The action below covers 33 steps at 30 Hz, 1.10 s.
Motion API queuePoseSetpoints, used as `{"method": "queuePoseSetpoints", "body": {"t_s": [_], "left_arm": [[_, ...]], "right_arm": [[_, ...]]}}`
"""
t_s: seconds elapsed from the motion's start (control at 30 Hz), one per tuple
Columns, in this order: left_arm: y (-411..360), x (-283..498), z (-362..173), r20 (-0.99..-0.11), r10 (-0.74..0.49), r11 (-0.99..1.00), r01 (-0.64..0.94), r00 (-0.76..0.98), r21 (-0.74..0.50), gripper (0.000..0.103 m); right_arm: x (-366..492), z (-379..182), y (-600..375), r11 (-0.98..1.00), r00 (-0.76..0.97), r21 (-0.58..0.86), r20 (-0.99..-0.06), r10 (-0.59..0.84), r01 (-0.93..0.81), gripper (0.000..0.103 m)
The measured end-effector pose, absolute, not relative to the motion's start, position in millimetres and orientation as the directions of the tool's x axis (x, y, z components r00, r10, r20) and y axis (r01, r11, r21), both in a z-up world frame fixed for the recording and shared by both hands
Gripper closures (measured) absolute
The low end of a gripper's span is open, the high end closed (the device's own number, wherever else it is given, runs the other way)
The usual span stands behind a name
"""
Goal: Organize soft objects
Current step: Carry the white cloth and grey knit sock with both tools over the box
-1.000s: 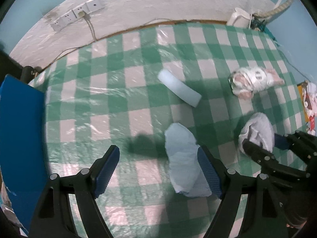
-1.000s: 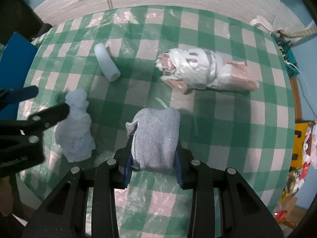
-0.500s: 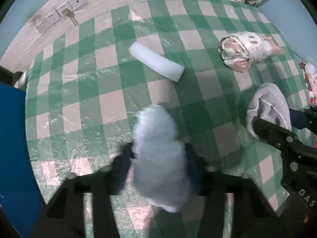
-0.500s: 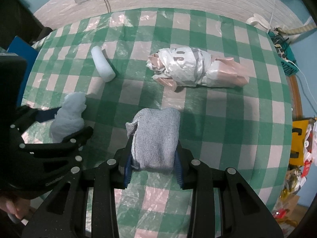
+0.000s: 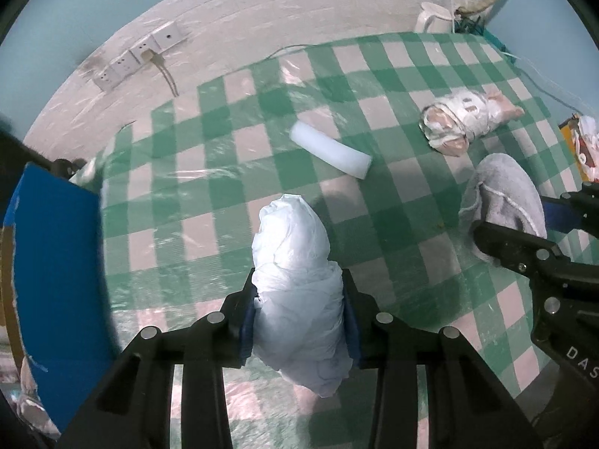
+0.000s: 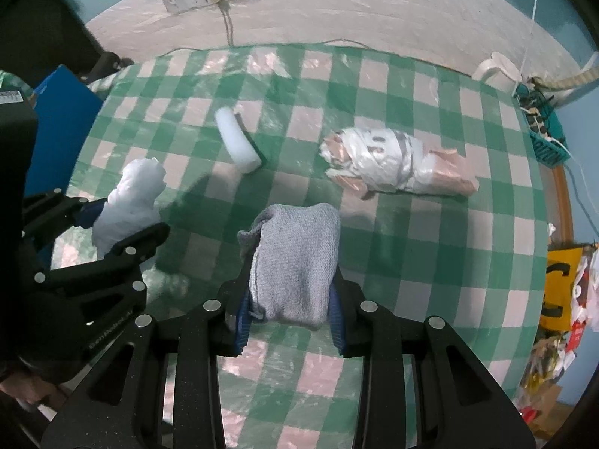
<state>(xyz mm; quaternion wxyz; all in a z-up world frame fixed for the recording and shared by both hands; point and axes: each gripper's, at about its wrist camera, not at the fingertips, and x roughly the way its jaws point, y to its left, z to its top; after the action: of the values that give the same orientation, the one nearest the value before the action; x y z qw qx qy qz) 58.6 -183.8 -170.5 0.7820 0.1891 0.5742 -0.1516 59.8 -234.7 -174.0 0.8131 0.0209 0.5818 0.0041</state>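
Our left gripper (image 5: 299, 321) squeezes the white bag bundle (image 5: 295, 262), our right gripper (image 6: 290, 310) the grey cloth (image 6: 295, 262); we keep both fingers firm, carrying them clear of the desk (image 6: 430, 262).

Legible markings:

1. Right gripper (image 5: 524, 220), seen from the left wrist view: white capitals "DAS" on its black body at the lower right edge; the rest is cut off.
2. Left gripper (image 6: 116, 220), seen from the right wrist view: faint embossed lettering along the black body, too blurred to read.
3. Yellow package (image 6: 558, 286) at the right edge: black marks, unreadable.
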Motion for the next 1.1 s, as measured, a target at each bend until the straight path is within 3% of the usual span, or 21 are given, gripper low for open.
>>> {"method": "queuePoseSetpoints", "body": {"t_s": [1.1], "left_arm": [[-60.7, 48.3, -85.8, -0.895, 0.034, 0.945, 0.276, 0.446, 0.173, 0.064]], "right_arm": [[65.6, -109.6, -131.2, 0.986, 0.431, 0.022, -0.898, 0.092, -0.163, 0.073]]}}
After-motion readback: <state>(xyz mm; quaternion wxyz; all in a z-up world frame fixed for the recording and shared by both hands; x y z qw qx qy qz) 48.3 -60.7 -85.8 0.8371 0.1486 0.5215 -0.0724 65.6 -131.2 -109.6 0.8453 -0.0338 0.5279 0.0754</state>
